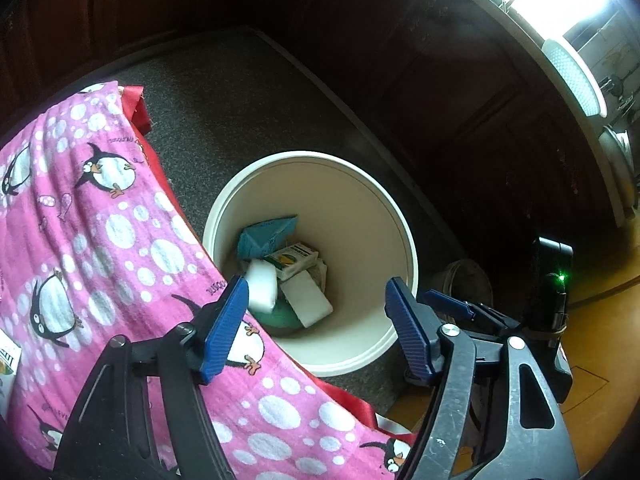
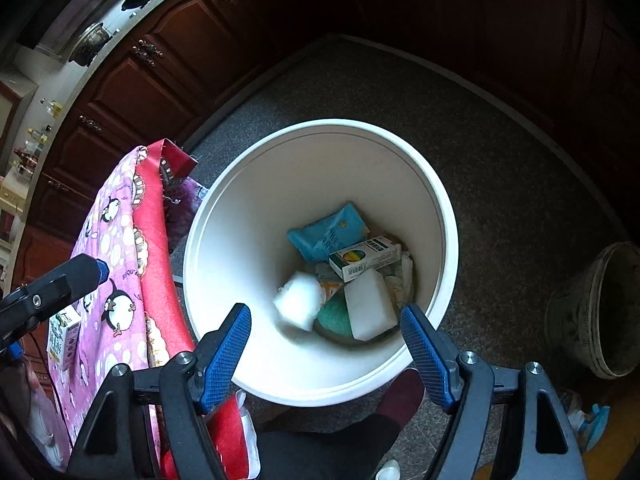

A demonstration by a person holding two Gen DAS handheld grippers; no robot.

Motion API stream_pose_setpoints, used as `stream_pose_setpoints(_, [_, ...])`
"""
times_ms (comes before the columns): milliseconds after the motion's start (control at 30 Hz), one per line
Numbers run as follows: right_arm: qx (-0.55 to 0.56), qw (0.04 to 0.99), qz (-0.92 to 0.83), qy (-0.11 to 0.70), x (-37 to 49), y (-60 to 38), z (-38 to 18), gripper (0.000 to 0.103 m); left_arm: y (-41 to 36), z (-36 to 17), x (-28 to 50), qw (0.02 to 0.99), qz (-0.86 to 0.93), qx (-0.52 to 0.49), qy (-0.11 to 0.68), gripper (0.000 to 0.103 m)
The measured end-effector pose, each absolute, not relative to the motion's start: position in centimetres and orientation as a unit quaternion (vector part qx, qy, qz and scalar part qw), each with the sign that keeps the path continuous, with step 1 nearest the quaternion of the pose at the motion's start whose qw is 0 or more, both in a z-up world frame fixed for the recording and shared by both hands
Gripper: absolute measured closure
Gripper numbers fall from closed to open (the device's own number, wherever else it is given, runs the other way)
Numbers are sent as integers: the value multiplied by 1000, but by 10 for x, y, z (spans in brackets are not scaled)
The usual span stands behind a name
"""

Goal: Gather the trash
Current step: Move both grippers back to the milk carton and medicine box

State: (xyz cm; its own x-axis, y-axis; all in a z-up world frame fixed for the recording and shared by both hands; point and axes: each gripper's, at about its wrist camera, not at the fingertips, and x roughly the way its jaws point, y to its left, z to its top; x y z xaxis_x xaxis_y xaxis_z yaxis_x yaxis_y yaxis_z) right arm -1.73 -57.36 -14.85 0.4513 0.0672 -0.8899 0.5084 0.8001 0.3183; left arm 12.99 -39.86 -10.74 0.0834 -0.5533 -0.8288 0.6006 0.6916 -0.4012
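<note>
Hovering above the white bin (image 2: 320,380), the right gripper (image 2: 326,344) has its jaws wide apart and holds nothing; the left gripper (image 1: 316,324) is the same, open and empty. Both point down into the bin, probably because this is the place where trash is let go. Inside lie a white sponge block (image 2: 370,308), a blurred white piece (image 2: 300,300), a small carton (image 2: 364,258), a blue packet (image 2: 326,232) and something green (image 2: 336,316). 1 more carton (image 2: 62,332) waits on the pink penguin cloth (image 1: 100,240) beside the bin, so I judge the job is not finished.
</note>
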Motion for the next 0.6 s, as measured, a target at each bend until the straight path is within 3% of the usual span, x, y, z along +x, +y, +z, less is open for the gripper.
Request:
stream_pose_setpoints(333, [268, 819, -116, 493, -13, -553, -122, 28, -346, -84, 120, 750, -384, 21, 538, 32])
stream_pose_setpoints(600, [251, 838, -66, 479, 0, -506, -97, 28, -224, -69, 132, 795, -308, 32, 522, 32])
